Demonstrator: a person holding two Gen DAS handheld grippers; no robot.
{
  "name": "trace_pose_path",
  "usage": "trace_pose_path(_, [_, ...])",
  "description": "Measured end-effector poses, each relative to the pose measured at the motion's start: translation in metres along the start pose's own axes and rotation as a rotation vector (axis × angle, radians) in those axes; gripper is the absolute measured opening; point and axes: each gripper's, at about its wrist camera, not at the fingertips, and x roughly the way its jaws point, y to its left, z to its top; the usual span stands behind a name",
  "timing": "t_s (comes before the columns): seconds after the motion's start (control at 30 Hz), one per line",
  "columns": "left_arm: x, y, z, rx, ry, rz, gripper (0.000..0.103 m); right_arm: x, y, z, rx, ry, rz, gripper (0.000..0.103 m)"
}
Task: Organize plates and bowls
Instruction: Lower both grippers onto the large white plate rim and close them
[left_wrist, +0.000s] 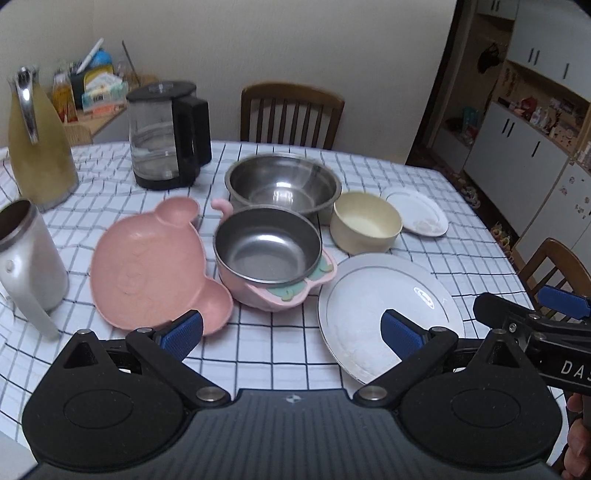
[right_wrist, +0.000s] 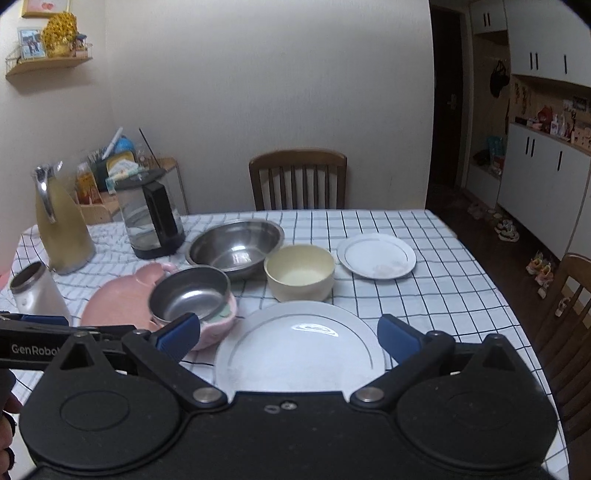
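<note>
On the checked tablecloth lie a pink bear-shaped plate (left_wrist: 147, 262) (right_wrist: 114, 304), a pink bowl with a steel liner (left_wrist: 267, 254) (right_wrist: 192, 299), a large steel bowl (left_wrist: 282, 186) (right_wrist: 236, 245), a cream bowl (left_wrist: 365, 223) (right_wrist: 299, 275), a large white plate (left_wrist: 376, 314) (right_wrist: 295, 350) and a small white plate (left_wrist: 417, 210) (right_wrist: 376, 254). My left gripper (left_wrist: 291, 334) is open above the table's near edge, between the pink plate and the large white plate. My right gripper (right_wrist: 288, 338) is open over the large white plate, with nothing held.
A glass kettle (left_wrist: 166, 136) (right_wrist: 151, 221), a yellow jug (left_wrist: 37, 140) (right_wrist: 61, 229) and a steel cup (left_wrist: 26, 258) (right_wrist: 35, 293) stand at the left. Wooden chairs (left_wrist: 291, 110) (right_wrist: 299, 179) stand behind and to the right. The right gripper's arm (left_wrist: 535, 325) shows in the left wrist view.
</note>
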Motion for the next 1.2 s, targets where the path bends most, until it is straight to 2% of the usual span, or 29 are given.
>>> trace_pose_path(0.13, [0.025, -0.011, 0.004, -0.041, 0.063, 0.015, 0.103, 0.025, -0.024, 0.005, 0.006, 0.098, 0.015, 0.102])
trace_pose_path(0.37, [0.058, -0.018, 0.009, -0.101, 0.130, 0.044, 0.102, 0.059, -0.050, 0.012, -0.031, 0.166, 0.068, 0.102])
trace_pose_path(0.5, [0.083, -0.014, 0.009, -0.158, 0.187, 0.057, 0.102, 0.091, -0.067, 0.015, -0.107, 0.231, 0.105, 0.098])
trace_pose_path(0.6, [0.098, -0.012, 0.010, -0.172, 0.219, 0.074, 0.094, 0.120, -0.088, 0.017, -0.099, 0.306, 0.139, 0.092])
trace_pose_path(0.7, [0.111, -0.011, 0.009, -0.201, 0.245, 0.055, 0.088, 0.146, -0.106, 0.018, -0.064, 0.380, 0.173, 0.086])
trace_pose_path(0.77, [0.122, -0.012, 0.006, -0.204, 0.276, 0.062, 0.071, 0.162, -0.115, 0.017, -0.040, 0.430, 0.193, 0.079])
trace_pose_path(0.8, [0.127, -0.012, 0.005, -0.204, 0.296, 0.061, 0.066, 0.169, -0.119, 0.015, -0.031, 0.452, 0.199, 0.077])
trace_pose_path(0.83, [0.130, -0.012, 0.003, -0.209, 0.312, 0.054, 0.062, 0.176, -0.122, 0.013, -0.019, 0.473, 0.204, 0.072])
trace_pose_path(0.87, [0.133, -0.012, 0.001, -0.216, 0.323, 0.047, 0.061, 0.181, -0.125, 0.011, -0.002, 0.493, 0.208, 0.065])
trace_pose_path(1.03, [0.141, -0.012, -0.004, -0.265, 0.361, 0.005, 0.061, 0.190, -0.127, 0.003, 0.021, 0.557, 0.294, 0.045])
trace_pose_path(1.1, [0.143, -0.011, -0.004, -0.288, 0.369, 0.000, 0.057, 0.192, -0.125, 0.002, 0.007, 0.568, 0.304, 0.038])
trace_pose_path(1.2, [0.144, -0.009, -0.003, -0.318, 0.377, -0.017, 0.042, 0.196, -0.130, 0.003, 0.033, 0.587, 0.320, 0.032])
